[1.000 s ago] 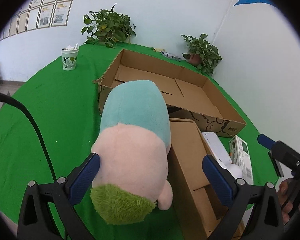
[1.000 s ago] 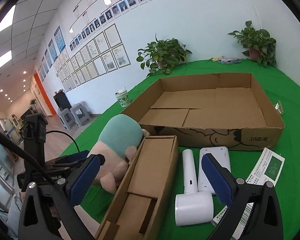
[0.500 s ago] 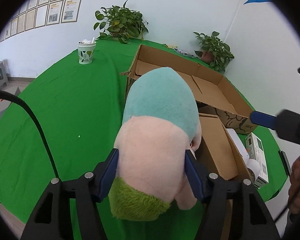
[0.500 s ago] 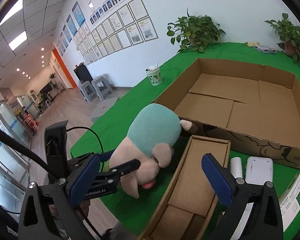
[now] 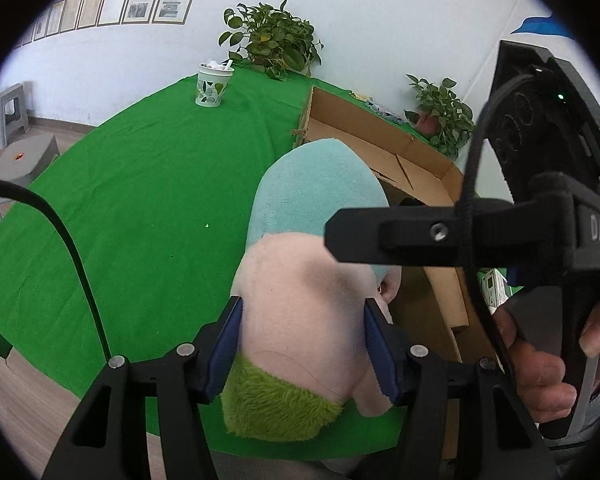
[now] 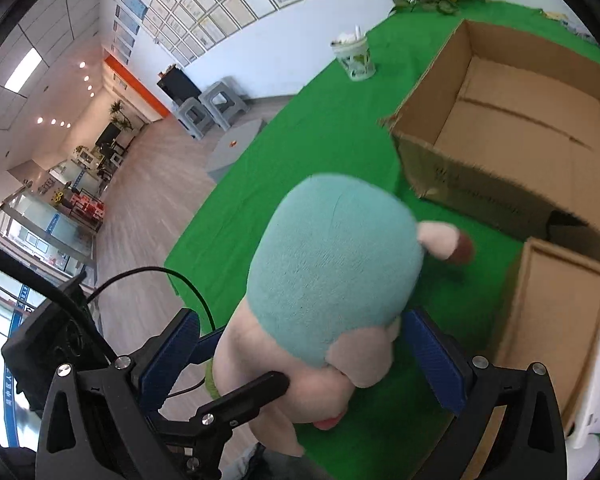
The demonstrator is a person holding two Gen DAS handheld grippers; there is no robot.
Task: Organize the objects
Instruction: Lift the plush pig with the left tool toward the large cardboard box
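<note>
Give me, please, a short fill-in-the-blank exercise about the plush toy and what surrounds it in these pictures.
1. The left gripper is shut on the plush toy, whose hood is ____ in colour.
2. The right gripper stands open with the plush toy between its ____ pads.
3. The large cardboard box beyond the toy holds ____.
4. The tablecloth is ____.

Missing words: teal; blue; nothing; green

Green-cloth table (image 5: 148,200) w/ plush toy (image 5: 316,208), big open carton (image 6: 512,128), narrow cardboard box (image 6: 548,312), paper cup (image 5: 212,86), potted plants (image 5: 276,44).
</note>
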